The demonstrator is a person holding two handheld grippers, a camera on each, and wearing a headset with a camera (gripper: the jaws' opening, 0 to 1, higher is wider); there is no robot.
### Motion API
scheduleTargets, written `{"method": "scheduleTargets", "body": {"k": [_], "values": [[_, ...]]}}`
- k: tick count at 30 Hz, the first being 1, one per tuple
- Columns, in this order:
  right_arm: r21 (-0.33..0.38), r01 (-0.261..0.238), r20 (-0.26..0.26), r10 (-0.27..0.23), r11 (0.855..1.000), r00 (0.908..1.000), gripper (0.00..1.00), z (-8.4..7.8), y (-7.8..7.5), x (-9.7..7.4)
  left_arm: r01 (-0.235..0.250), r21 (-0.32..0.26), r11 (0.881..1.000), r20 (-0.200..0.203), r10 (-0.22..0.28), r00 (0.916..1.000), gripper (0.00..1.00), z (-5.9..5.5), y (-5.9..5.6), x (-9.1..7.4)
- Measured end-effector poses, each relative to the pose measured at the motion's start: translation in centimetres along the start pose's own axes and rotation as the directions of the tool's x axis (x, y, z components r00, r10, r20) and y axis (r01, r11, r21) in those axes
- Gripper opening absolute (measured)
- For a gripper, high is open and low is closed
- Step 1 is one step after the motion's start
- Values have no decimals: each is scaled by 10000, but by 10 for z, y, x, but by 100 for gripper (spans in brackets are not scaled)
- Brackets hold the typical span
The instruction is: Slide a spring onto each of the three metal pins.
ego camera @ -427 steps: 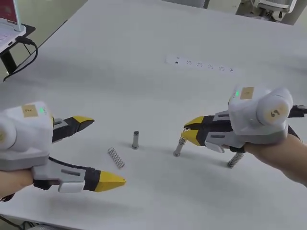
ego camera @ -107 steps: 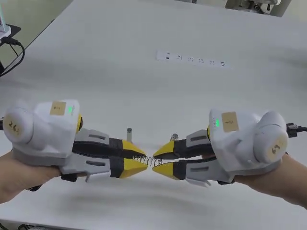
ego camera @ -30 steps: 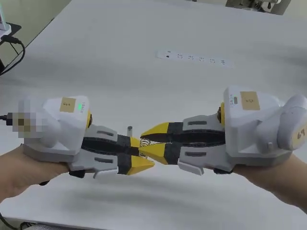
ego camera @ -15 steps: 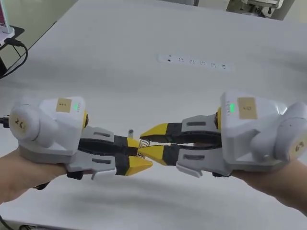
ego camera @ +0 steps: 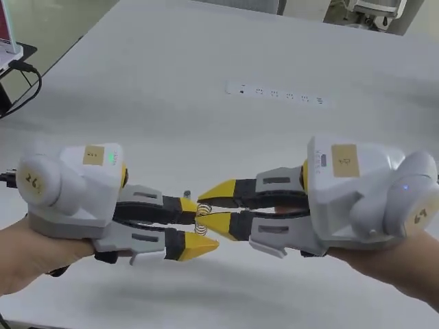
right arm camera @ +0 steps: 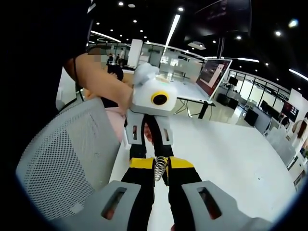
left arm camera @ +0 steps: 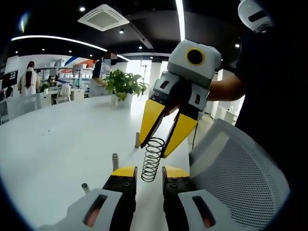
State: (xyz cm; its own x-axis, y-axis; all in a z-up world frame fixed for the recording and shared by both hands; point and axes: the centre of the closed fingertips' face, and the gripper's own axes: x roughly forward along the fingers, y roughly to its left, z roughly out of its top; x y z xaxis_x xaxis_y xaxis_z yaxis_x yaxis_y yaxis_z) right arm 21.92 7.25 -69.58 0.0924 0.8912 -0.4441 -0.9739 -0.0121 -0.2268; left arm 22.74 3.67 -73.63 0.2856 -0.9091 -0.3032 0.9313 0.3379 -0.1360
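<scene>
A small steel spring [ego camera: 201, 214] hangs in the air above the white table [ego camera: 206, 130], between two yellow-tipped grippers that meet tip to tip. My right gripper [ego camera: 203, 209] comes in from the right and is shut on the spring [right arm camera: 160, 169]. My left gripper [ego camera: 198, 223] comes in from the left with its jaws spread, and the spring's lower end [left arm camera: 152, 156] sits between them without touching either. The top of a bare metal pin [ego camera: 187, 195] shows just behind the jaws. In the left gripper view that bare pin [left arm camera: 85, 186] stands nearest, with two spring-covered pins [left arm camera: 115, 161] further off.
A white power strip [ego camera: 280, 94] lies across the far middle of the table. A black cable [ego camera: 27, 75] runs off the left edge. A grey mesh chair back [left arm camera: 231, 168] is close behind the work. The table's near edge runs just under both hands.
The spring lay on the table earlier, then both grippers gripped it together. In the last half second my left gripper's jaws have spread apart, while the right gripper keeps its hold.
</scene>
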Motion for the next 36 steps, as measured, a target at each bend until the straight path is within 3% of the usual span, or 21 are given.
{"method": "scheduleTargets", "body": {"k": [17,22,30,36], "values": [[-64,214,-108,-215,9997,9997,6,-2,-5,-2,-732,-561,9957,-247,719,9971,31,-13,13,-15],[-38,287,-146,-288,9996,9995,6,-4,-7,-3,-966,-680,9930,-307,947,9950,44,-19,16,-20],[-58,315,-250,-317,9995,9992,6,-7,-8,-3,-1655,-706,9837,-379,1632,9859,65,-25,29,-29],[123,411,-337,-407,9991,9986,7,-13,-11,-4,-2299,-579,9715,-544,2269,9724,77,-37,41,-41]]}}
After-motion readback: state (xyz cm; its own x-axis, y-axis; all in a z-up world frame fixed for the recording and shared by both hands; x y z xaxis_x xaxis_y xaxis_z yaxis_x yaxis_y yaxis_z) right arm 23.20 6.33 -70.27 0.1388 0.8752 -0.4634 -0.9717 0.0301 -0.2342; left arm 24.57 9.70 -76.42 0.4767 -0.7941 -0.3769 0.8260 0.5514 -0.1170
